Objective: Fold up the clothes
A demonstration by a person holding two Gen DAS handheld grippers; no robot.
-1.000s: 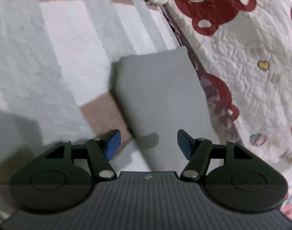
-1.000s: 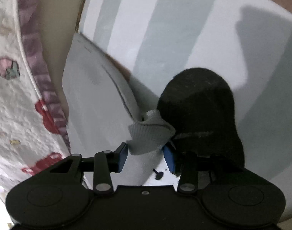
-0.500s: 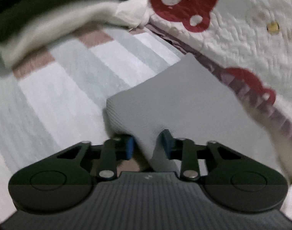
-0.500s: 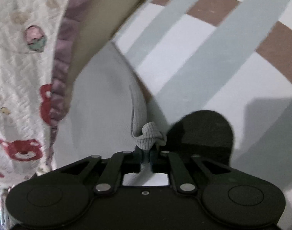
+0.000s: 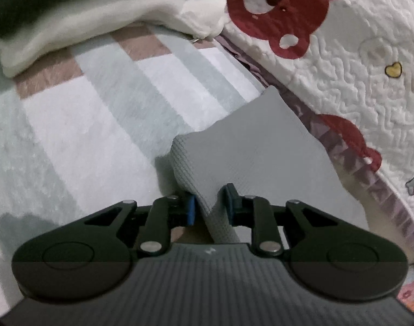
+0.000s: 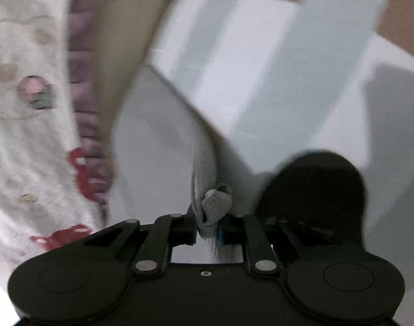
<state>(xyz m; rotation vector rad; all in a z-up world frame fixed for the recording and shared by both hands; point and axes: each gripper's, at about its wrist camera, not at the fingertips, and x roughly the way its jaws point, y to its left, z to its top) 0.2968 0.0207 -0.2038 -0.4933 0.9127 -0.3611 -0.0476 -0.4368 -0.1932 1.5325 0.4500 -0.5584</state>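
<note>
We are pinching the grey garment (image 5: 250, 146) with both tools: the left gripper (image 5: 211, 206) has just been closing and its blue pads (image 5: 190, 209) are now pressing on a rounded fold of the cloth, while the right gripper (image 6: 208, 226) has likewise just been closing and is squeezing a bunched corner of the same grey garment (image 6: 158, 146) between its pads. Ahead of the left gripper the garment is stretching away as a smooth, flat panel with a fine ribbed knit, lifting a little off the striped blanket (image 5: 84, 125) beneath it. That blanket is looking soft and fuzzy, in broad bands of white, pale blue-grey and brown. Just to the right of the left gripper a quilted white cover (image 5: 351, 62) with red bear prints and a purple patterned border is lying close against the garment's far edge, crowding it on that side. Far ahead and to the left, a thick cream-coloured fleece (image 5: 79, 30) is lying heaped under something dark. From the right gripper, the knit corner is puckering into a small knob just ahead of the pads, and the cloth is rising in a curved ridge beyond it. Immediately to the right of this gripper a rounded black shape (image 6: 315, 190) is lying on the blanket; the blur is keeping us from telling what it is. To the left the quilted cover (image 6: 25, 125) is showing again, blurred.
</note>
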